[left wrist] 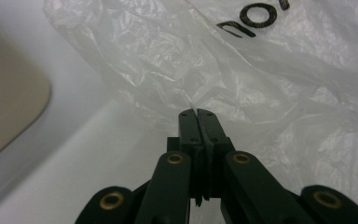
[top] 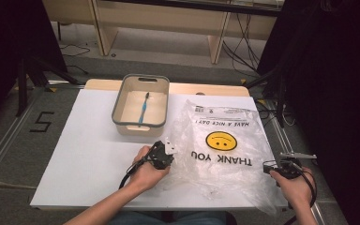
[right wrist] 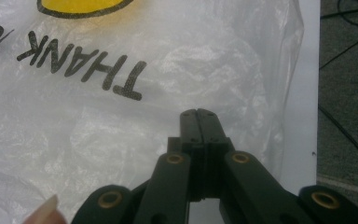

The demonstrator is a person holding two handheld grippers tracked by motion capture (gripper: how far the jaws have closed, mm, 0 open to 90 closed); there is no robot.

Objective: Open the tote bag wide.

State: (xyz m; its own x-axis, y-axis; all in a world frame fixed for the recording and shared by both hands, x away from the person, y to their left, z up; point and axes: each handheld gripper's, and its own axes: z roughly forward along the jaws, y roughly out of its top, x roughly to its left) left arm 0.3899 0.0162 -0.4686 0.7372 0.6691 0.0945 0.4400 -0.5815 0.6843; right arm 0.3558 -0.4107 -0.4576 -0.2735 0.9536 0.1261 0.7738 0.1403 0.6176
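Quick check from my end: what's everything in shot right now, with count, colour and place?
Plastic bag: one, clear with black lettering and a yellow smiley, flat on the right half of the table.
Tub: one, beige with grey rim, far middle of the table.
Toothbrush: one, blue, lying inside the tub.
Table: one, white top.
Floor mark: one, black numeral five, left of the table.
Left gripper: one, black, shut on the plastic bag's near left edge.
Right gripper: one, black, jaws shut at the bag's near right edge; a pinch is unclear.

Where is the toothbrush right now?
In the high view, the blue toothbrush lies inside the grey-rimmed bin at the table's far middle, left of the plastic bag.
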